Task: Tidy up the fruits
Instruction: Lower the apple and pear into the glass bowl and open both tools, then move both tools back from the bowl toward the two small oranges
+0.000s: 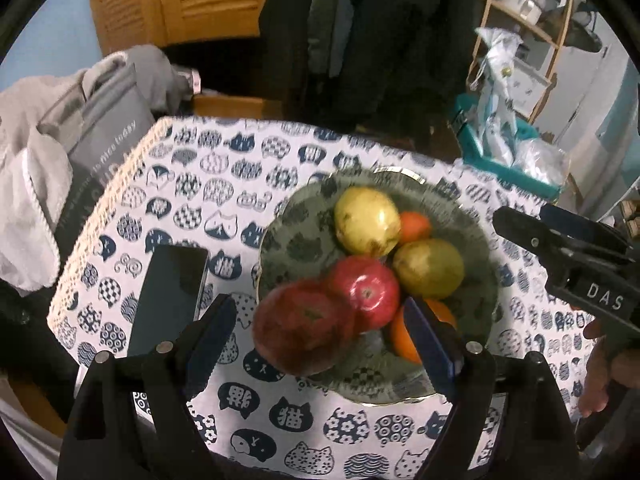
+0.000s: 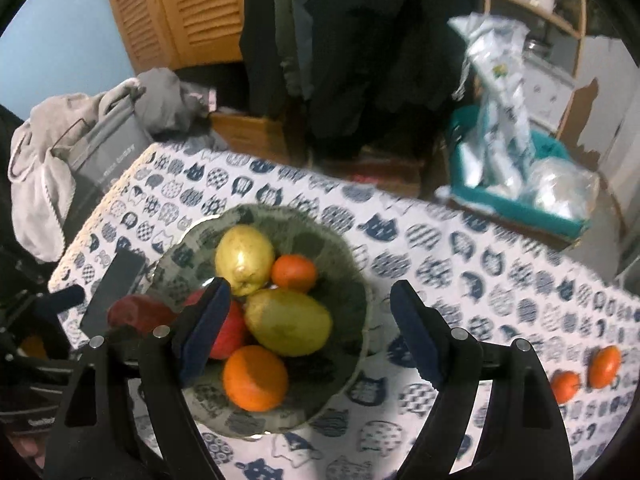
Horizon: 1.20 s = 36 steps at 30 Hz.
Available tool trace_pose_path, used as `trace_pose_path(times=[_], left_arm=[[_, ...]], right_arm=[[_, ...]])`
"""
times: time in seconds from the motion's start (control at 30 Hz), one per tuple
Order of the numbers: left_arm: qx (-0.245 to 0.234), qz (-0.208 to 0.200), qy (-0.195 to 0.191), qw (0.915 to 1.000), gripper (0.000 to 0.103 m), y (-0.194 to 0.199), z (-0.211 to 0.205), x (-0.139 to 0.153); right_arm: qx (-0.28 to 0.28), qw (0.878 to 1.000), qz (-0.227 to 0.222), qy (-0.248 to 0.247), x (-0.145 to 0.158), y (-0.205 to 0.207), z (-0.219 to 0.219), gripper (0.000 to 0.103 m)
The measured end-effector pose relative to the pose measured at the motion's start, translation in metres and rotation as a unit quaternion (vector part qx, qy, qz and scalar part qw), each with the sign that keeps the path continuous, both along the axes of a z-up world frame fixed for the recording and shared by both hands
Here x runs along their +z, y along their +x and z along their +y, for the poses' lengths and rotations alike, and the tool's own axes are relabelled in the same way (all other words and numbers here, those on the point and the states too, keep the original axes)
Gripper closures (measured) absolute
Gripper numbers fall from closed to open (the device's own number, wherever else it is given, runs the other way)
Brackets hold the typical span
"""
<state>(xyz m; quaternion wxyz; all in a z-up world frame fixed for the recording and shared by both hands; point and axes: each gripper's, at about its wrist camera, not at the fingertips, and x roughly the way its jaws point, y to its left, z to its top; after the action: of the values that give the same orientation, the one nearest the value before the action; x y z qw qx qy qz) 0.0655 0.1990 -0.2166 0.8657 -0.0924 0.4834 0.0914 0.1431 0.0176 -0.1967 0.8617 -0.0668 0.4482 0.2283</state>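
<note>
The glass bowl [image 1: 280,236] sits on the bench [image 1: 224,184], on a cloth printed with cat faces. It holds 2 red apples, 2 yellow-green pears and 2 oranges. In the left wrist view the nearer red apple [image 1: 304,326] lies at the bowl's 7 o'clock rim, blurred, touching the second red apple [image 1: 366,292] beside it. A pear [image 1: 366,220] is at 12 o'clock with a small orange [image 1: 414,226] just behind it, another pear [image 1: 428,268] at 3 o'clock.

The left hand-held gripper [image 1: 324,334] stands wide apart around the near apple, its pads off the fruit, gripping nothing. The right hand-held gripper [image 2: 316,330] is likewise spread wide and empty above the bowl's right side.

2 more small oranges [image 2: 604,366] lie on the cloth at 4 o'clock from the bowl, well apart from it. A dark phone [image 1: 172,296] lies at 9 o'clock.
</note>
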Motion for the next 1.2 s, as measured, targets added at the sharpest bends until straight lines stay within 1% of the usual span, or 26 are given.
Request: trace_pose_path(times=[0.2,0.37,0.53,0.7,0.77,0.9,0.97,1.03,1.2], left_arm=[[-0.007,-0.035,0.009,0.9993,0.016,-0.004,-0.012,0.025],[-0.009,-0.056,0.004,0.9984,0.015,-0.007,-0.022,0.043],[-0.021,-0.083,0.015,0.9962,0.015,-0.012,-0.038,0.062],[-0.032,-0.111,0.031,0.9929,0.013,-0.018,-0.055,0.082],[-0.034,-0.120,0.033,0.9916,0.010,-0.021,-0.061,0.089],[-0.043,-0.142,0.036,0.9882,0.009,-0.026,-0.073,0.103],[-0.048,-0.155,0.039,0.9860,0.004,-0.028,-0.080,0.110],[-0.054,-0.168,0.042,0.9834,0.001,-0.031,-0.088,0.117],[-0.069,-0.190,0.047,0.9782,0.001,-0.036,-0.108,0.132]], right_arm=[[-0.016,0.999,-0.042,-0.004,0.029,-0.008,-0.022,0.021],[-0.027,0.997,-0.067,-0.002,0.048,-0.018,-0.039,0.021],[-0.035,0.995,-0.094,-0.005,0.069,-0.030,-0.057,0.021],[-0.049,0.992,-0.115,-0.005,0.088,-0.042,-0.077,0.021],[-0.054,0.991,-0.120,-0.005,0.093,-0.045,-0.084,0.021],[-0.067,0.989,-0.132,-0.001,0.108,-0.053,-0.102,0.021],[-0.073,0.988,-0.137,0.000,0.113,-0.057,-0.111,0.021],[-0.078,0.987,-0.141,-0.001,0.118,-0.060,-0.118,0.021],[-0.096,0.984,-0.150,-0.004,0.128,-0.067,-0.141,0.021]])
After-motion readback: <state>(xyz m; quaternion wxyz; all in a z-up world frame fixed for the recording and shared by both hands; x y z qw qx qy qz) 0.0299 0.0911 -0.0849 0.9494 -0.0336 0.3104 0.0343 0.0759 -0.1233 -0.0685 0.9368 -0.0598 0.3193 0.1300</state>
